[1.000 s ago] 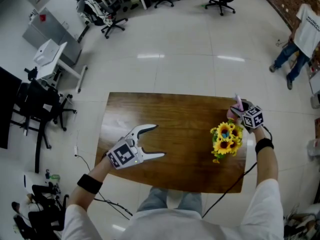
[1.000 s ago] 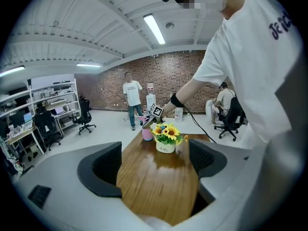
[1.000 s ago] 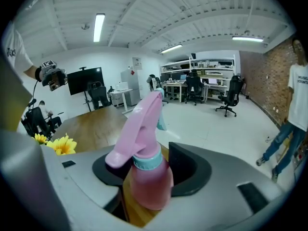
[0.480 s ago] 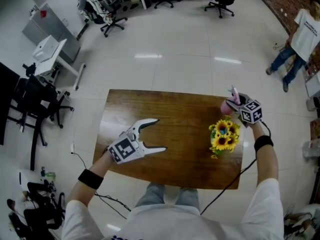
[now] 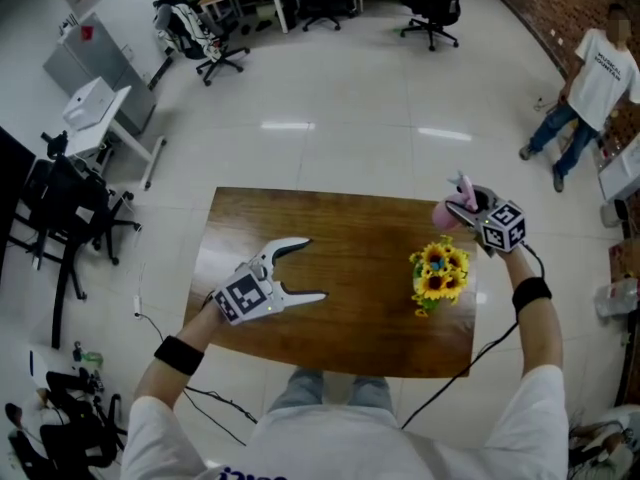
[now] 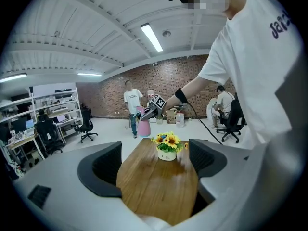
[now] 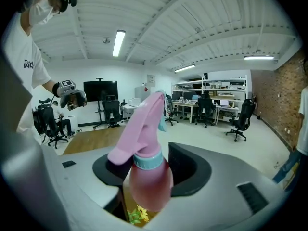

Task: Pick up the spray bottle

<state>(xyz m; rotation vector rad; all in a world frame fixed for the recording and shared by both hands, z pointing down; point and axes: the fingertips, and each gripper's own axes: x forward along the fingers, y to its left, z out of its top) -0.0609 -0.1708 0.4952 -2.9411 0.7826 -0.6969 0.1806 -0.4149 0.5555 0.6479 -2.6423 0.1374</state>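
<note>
The spray bottle (image 5: 450,209) is pink with a teal collar and hangs above the far right corner of the wooden table (image 5: 330,230). My right gripper (image 5: 460,206) is shut on it; in the right gripper view the jaws of the right gripper (image 7: 150,176) clamp the bottle's (image 7: 143,134) body just below the collar, nozzle pointing away. My left gripper (image 5: 316,268) stands open over the table's near left part with nothing between its fingers. In the left gripper view the left gripper (image 6: 156,166) looks along the tabletop toward the held bottle (image 6: 143,125).
A small white pot of sunflowers (image 5: 436,271) stands on the table just near side of the bottle. A person (image 5: 590,83) stands on the tiled floor at the far right. Office chairs (image 5: 70,213) and desks (image 5: 100,118) lie to the left and at the back.
My right gripper has risen with the spray bottle, lifting it off the table beside the sunflowers. The left gripper stays open and has barely shifted.
</note>
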